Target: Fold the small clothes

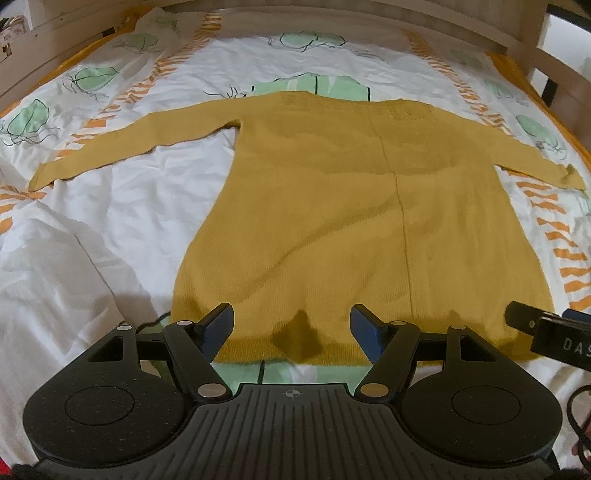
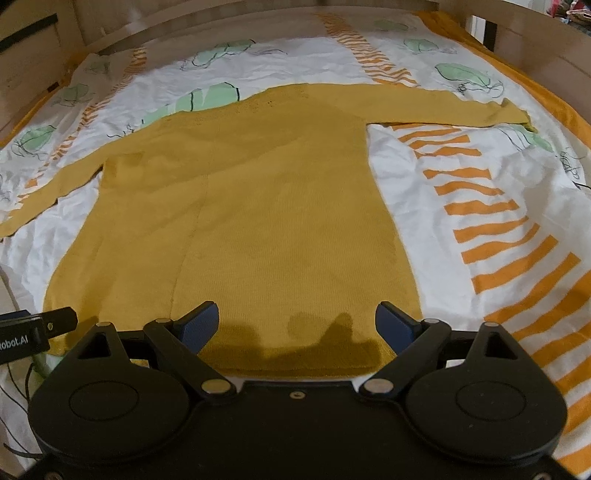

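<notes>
A mustard-yellow knitted sweater point(image 1: 351, 206) lies flat on the bed, sleeves spread to both sides and hem nearest me. My left gripper point(image 1: 291, 328) hovers over the left part of the hem, open, with only fabric below its blue pads. In the right wrist view the same sweater point(image 2: 251, 221) fills the middle. My right gripper point(image 2: 297, 325) hangs open above the right part of the hem, holding nothing. The right gripper's tip point(image 1: 546, 325) shows at the left view's right edge, and the left gripper's tip point(image 2: 40, 325) at the right view's left edge.
The sweater rests on a white bedsheet point(image 1: 110, 206) printed with green leaves and orange stripes point(image 2: 509, 236), rumpled at the left. A wooden bed frame point(image 1: 332, 18) curves round the far side and the right point(image 2: 535, 40). A dark cable point(image 1: 576, 413) runs at the lower right.
</notes>
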